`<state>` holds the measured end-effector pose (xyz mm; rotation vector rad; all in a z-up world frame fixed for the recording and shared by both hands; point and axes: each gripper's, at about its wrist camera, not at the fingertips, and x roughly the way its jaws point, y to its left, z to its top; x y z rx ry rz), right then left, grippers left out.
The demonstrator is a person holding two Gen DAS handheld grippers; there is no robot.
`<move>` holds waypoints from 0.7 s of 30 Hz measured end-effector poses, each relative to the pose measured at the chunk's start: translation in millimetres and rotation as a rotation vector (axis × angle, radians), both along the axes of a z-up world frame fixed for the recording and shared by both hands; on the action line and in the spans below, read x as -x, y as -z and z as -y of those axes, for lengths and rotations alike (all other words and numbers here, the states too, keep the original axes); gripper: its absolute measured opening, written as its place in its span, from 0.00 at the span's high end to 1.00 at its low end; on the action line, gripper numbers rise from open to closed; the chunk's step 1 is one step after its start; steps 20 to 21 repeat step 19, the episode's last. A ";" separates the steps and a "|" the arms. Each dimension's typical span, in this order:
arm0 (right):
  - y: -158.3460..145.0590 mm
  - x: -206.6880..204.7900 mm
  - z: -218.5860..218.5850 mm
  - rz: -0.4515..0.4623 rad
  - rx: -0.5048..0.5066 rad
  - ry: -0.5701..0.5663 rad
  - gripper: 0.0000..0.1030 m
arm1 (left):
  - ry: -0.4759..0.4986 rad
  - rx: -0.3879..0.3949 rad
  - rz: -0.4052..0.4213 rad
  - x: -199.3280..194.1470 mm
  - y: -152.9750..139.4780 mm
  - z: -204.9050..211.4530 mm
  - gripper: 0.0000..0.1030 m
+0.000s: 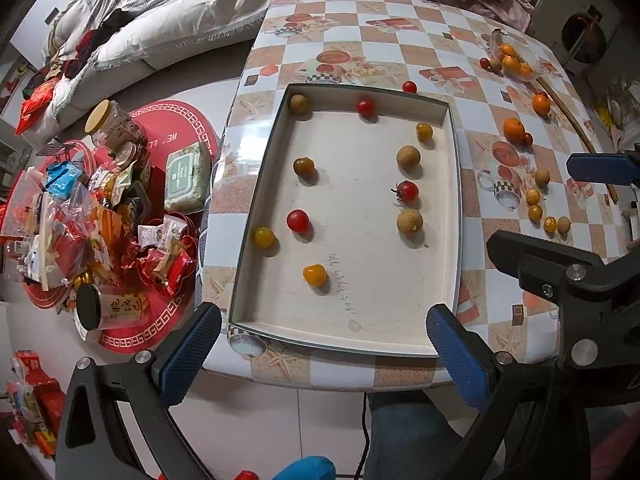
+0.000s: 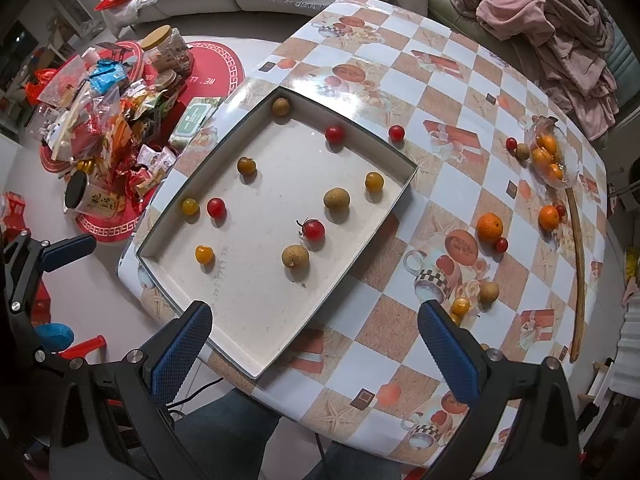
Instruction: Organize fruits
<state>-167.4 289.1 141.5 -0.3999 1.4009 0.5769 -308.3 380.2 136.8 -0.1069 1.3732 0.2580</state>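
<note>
Nearest the lens, the right gripper (image 2: 316, 340) and left gripper (image 1: 324, 340) both gape empty over the tray (image 1: 451, 208), frame centre, already holding small fruits. Likely next: fetch the loose orange (image 2: 489, 227) at right.

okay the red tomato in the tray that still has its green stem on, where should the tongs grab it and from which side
Grip the stemmed tomato across its round red body, coming straight down from above. Its stem pokes out sideways to the left in the right wrist view, so close on the two sides clear of it. A longan sits close by, so stay clear of it.
</note>
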 end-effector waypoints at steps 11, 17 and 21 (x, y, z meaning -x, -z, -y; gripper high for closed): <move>1.0 2.2 0.5 -0.002 -0.001 0.006 0.00 | -0.004 0.001 0.000 0.3 -0.7 1.3 0.00; 0.7 3.3 0.7 -0.005 -0.001 0.008 0.00 | 0.008 -0.003 0.028 2.6 -3.4 3.1 0.00; 0.7 3.0 0.8 -0.005 -0.001 0.008 0.00 | 0.013 0.001 0.028 2.7 -2.9 4.3 0.00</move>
